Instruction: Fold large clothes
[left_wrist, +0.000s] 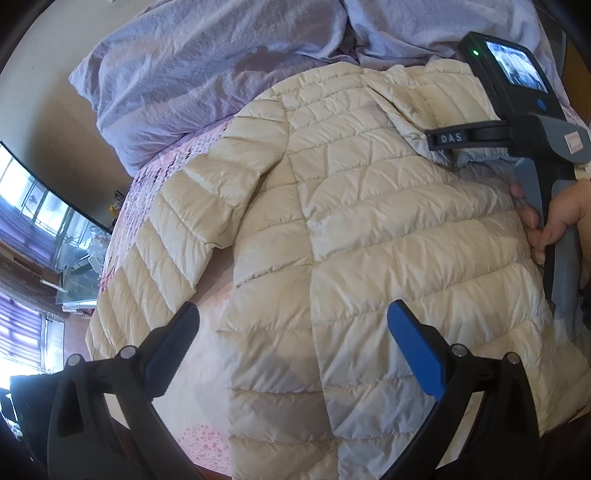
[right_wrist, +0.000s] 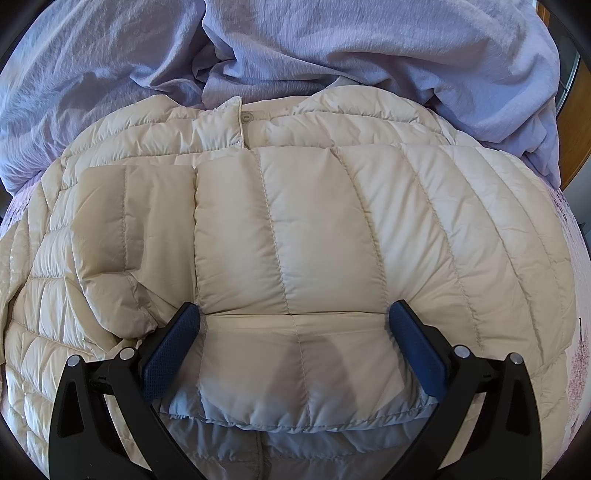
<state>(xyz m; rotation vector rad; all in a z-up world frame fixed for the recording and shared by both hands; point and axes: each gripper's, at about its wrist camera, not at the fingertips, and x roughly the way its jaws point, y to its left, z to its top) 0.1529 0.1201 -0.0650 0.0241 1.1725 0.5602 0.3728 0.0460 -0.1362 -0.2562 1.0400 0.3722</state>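
Note:
A cream quilted down jacket (left_wrist: 351, 221) lies spread on the bed, one sleeve (left_wrist: 166, 258) stretched out to the left. My left gripper (left_wrist: 291, 332) is open and empty, hovering above the jacket's lower body. In the right wrist view the jacket (right_wrist: 332, 221) fills the frame, with its other sleeve (right_wrist: 288, 258) folded across the body. My right gripper (right_wrist: 293, 332) is open, its fingers (right_wrist: 415, 347) either side of that sleeve's cuff end, holding nothing. The right gripper also shows in the left wrist view (left_wrist: 447, 138), over the jacket's right shoulder.
A crumpled lilac duvet (left_wrist: 207, 74) is heaped at the far side of the bed (right_wrist: 332, 48). The pink patterned sheet (left_wrist: 207, 435) shows around the jacket. The bed edge drops off at left, with a dark screen (left_wrist: 44, 192) and glass furniture (left_wrist: 77, 280) beyond.

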